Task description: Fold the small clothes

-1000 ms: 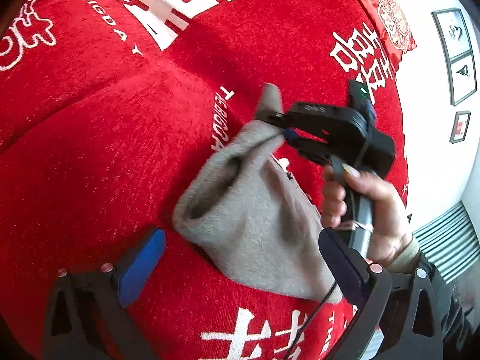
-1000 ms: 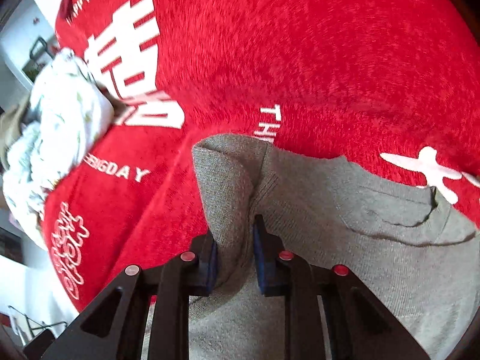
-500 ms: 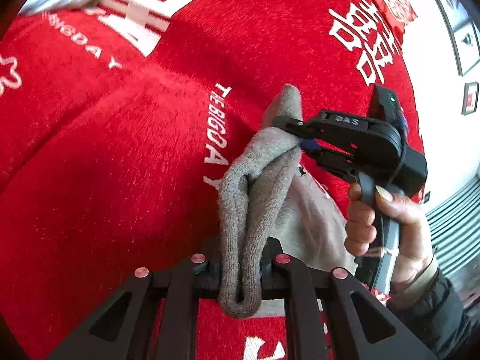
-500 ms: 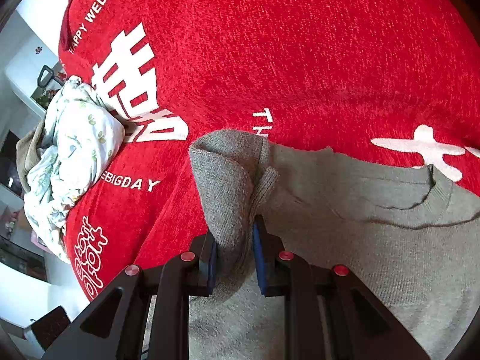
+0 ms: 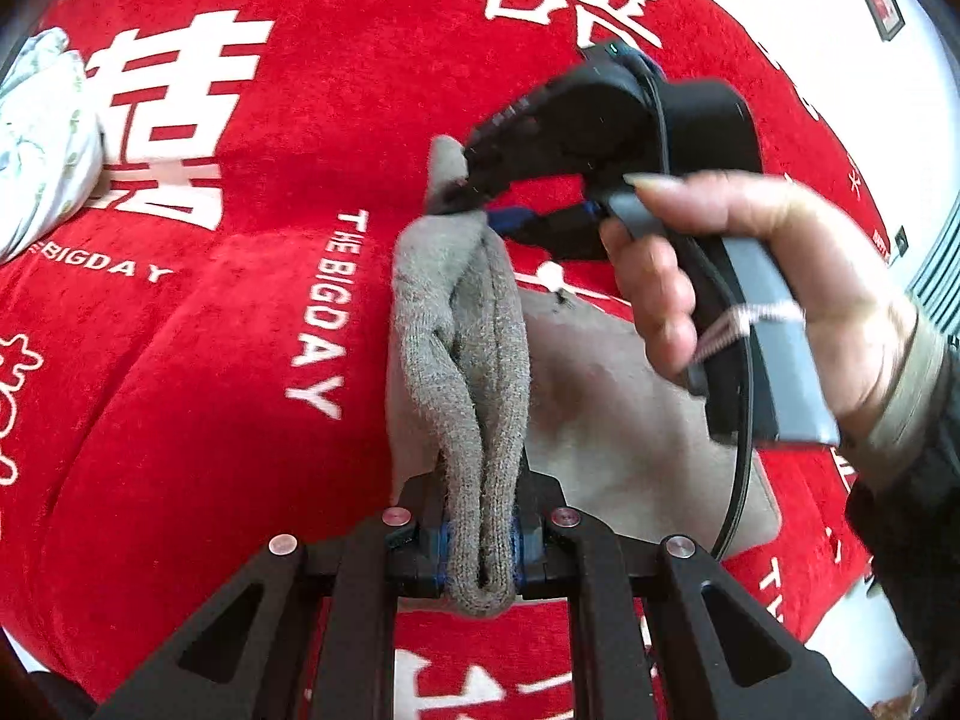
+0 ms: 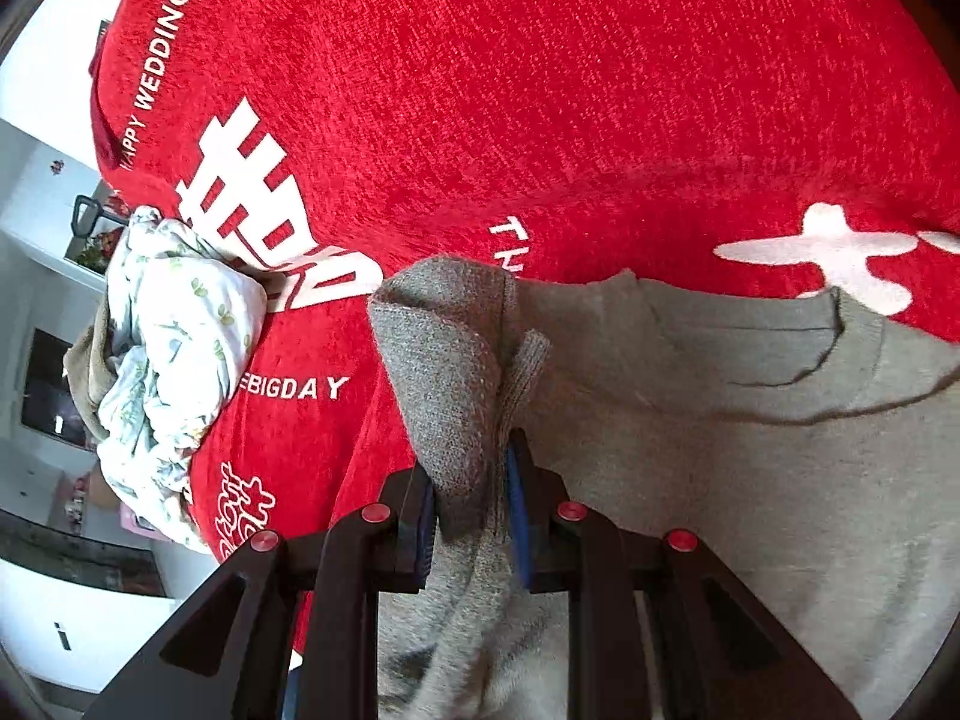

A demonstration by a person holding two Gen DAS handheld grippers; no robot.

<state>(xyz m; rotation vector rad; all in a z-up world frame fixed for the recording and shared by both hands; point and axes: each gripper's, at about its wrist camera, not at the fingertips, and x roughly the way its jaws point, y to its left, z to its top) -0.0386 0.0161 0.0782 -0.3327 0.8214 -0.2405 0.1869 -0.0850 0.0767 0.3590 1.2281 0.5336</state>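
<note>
A grey knitted garment (image 5: 474,360) lies partly on a red bedspread (image 5: 210,390) printed with white lettering, and both grippers hold one edge of it.

In the left wrist view, the left gripper (image 5: 480,540) is clamped almost fully closed on a bunched, doubled fold of the grey knit. The fold runs forward from between its fingers towards the right gripper (image 5: 480,204), which pinches the far end of the same edge. A person's hand (image 5: 750,288) grips that tool's handle, to the right of the left fingers.

In the right wrist view, the right gripper (image 6: 471,510) is nearly closed on a thick corner of the garment (image 6: 720,450), which rises between its fingers and spreads flat to their right.

What could go wrong, as a judgement: the soft knit is held only by narrow pads, so pulling the two grippers apart could drag a layer free and spoil the fold. Lifting unevenly could twist the edge. The trailing body could also drag and wrinkle on the plush spread.

Only the right wrist view shows the garment's flat body and its neckline-like edge, plus a crumpled floral cloth (image 6: 174,360) far left of the fingers. Only the left wrist view shows both tools together and the taut edge between them.
</note>
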